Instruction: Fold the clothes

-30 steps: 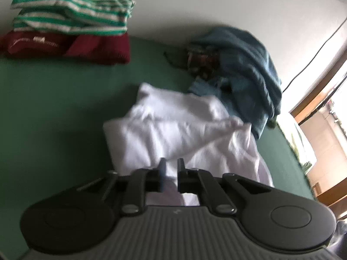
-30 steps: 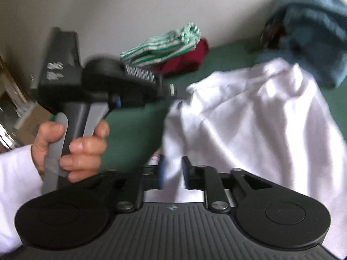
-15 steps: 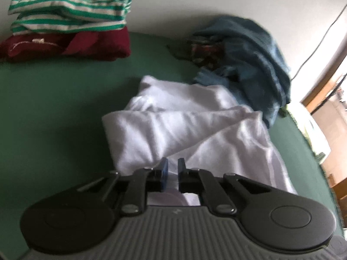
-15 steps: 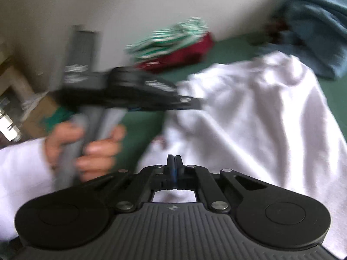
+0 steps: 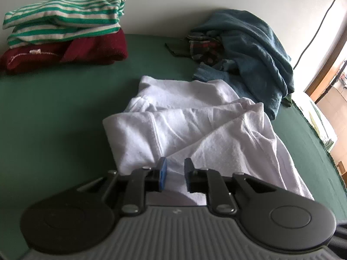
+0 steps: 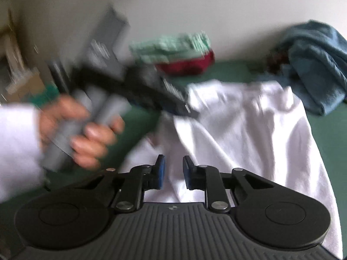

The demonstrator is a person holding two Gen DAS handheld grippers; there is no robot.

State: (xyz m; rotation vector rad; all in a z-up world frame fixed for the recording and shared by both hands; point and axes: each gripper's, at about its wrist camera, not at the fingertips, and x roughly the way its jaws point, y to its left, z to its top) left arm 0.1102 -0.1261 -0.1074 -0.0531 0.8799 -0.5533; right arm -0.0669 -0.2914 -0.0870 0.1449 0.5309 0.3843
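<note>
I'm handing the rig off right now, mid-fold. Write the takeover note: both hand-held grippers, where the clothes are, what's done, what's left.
Left hand-held gripper: jaws opening, white cloth between them, no visible clamp.
Right hand-held gripper: jaws opening over the near edge of the same garment, not gripping.
White garment: bunched and partly folded on the green cover.
Done: striped top stacked on the maroon garment at the back, against the wall.
Left: finish the white garment, then the unfolded blue heap with a plaid item in it.
</note>
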